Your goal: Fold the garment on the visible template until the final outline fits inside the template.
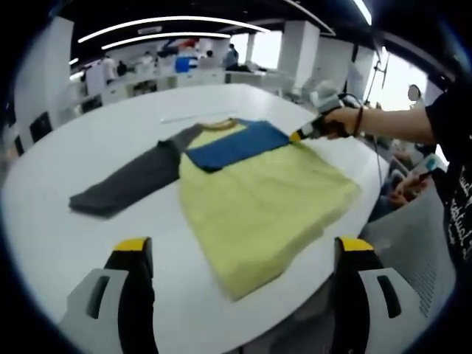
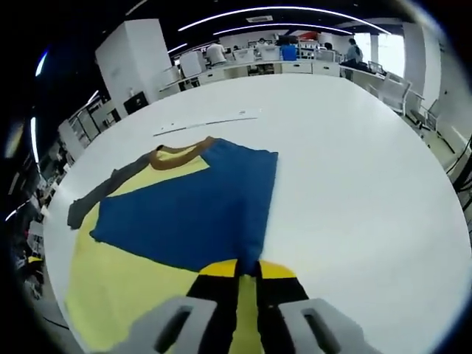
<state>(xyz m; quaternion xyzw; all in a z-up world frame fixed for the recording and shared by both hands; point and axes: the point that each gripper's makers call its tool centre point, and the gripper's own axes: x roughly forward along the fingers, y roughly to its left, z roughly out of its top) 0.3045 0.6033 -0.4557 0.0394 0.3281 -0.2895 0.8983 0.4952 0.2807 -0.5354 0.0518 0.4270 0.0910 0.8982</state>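
Note:
A long-sleeved shirt lies flat on the white table (image 1: pixel 66 147), its yellow body (image 1: pixel 258 199) toward me. The grey sleeve (image 1: pixel 133 181) stretches out to the left. The blue sleeve (image 1: pixel 236 144) is folded across the chest below the brown collar (image 1: pixel 221 124). My left gripper (image 1: pixel 244 245) hovers open over the near hem, holding nothing. A hand brings my right gripper (image 1: pixel 299 135) to the blue fold's right end. In the right gripper view the right gripper (image 2: pixel 247 269) is shut on the blue sleeve (image 2: pixel 192 214), beside the yellow body (image 2: pixel 110 287) and the grey sleeve (image 2: pixel 92 200).
A thin pale line (image 1: pixel 199 116) marks the table just beyond the collar, also as the line (image 2: pixel 206 124). A grey chair (image 1: pixel 413 243) stands at the table's right edge near the person's hand (image 1: pixel 343 122). Desks and people fill the far background.

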